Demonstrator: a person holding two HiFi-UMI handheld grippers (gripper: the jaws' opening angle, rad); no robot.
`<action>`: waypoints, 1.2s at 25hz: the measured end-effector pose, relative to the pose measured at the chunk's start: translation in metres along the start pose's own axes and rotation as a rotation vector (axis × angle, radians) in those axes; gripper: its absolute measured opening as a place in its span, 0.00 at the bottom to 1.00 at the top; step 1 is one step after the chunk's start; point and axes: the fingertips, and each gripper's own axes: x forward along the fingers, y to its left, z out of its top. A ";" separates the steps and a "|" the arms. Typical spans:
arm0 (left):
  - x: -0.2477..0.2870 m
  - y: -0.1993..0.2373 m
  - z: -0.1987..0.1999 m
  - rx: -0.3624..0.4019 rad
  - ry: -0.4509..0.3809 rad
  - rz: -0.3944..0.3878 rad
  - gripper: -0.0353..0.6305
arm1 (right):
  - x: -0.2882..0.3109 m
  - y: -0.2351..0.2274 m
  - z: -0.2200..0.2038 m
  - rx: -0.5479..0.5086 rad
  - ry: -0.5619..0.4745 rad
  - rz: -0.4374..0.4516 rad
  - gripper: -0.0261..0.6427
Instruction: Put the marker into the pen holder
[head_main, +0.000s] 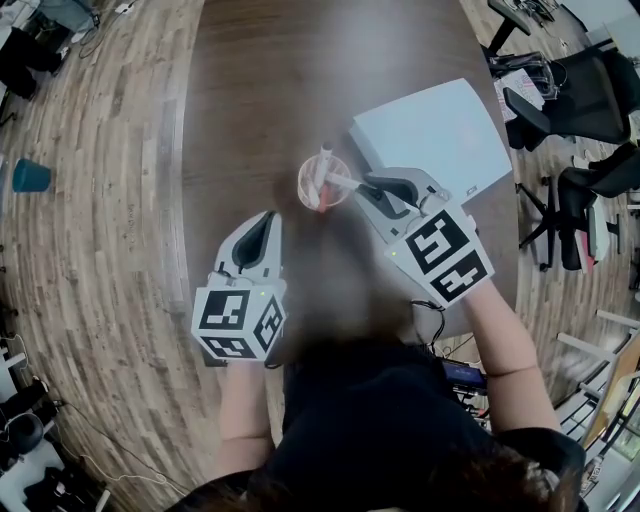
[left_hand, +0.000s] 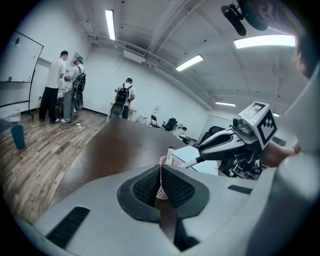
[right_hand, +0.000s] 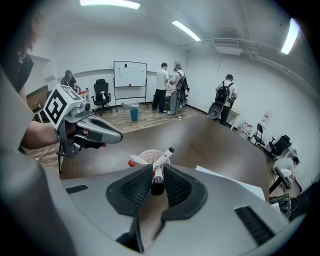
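Note:
A pinkish mesh pen holder (head_main: 325, 186) stands on the brown table (head_main: 260, 90), with a white marker (head_main: 323, 162) and an orange one upright in it. My right gripper (head_main: 363, 184) is shut on another white marker (head_main: 341, 181), whose far end reaches over the holder's rim. In the right gripper view that marker (right_hand: 159, 170) sits between the pads and points at the holder (right_hand: 146, 156). My left gripper (head_main: 265, 220) hovers to the lower left of the holder, shut and empty. The left gripper view shows its jaws (left_hand: 161, 176) together, with the right gripper (left_hand: 225, 142) beyond them.
A flat white box (head_main: 432, 128) lies on the table just right of the holder. Office chairs (head_main: 585, 95) stand at the right, and a teal bin (head_main: 30, 176) is on the wooden floor at the left. Several people stand far across the room (right_hand: 170, 87).

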 end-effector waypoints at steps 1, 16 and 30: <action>0.001 0.001 -0.001 -0.001 0.002 0.002 0.09 | 0.002 0.000 -0.001 0.004 -0.001 0.000 0.17; 0.005 0.012 -0.008 -0.016 0.028 0.004 0.09 | 0.015 -0.001 0.006 0.045 -0.080 -0.044 0.19; -0.012 0.002 -0.002 -0.029 -0.015 0.022 0.09 | -0.028 -0.003 -0.004 0.127 -0.176 -0.128 0.14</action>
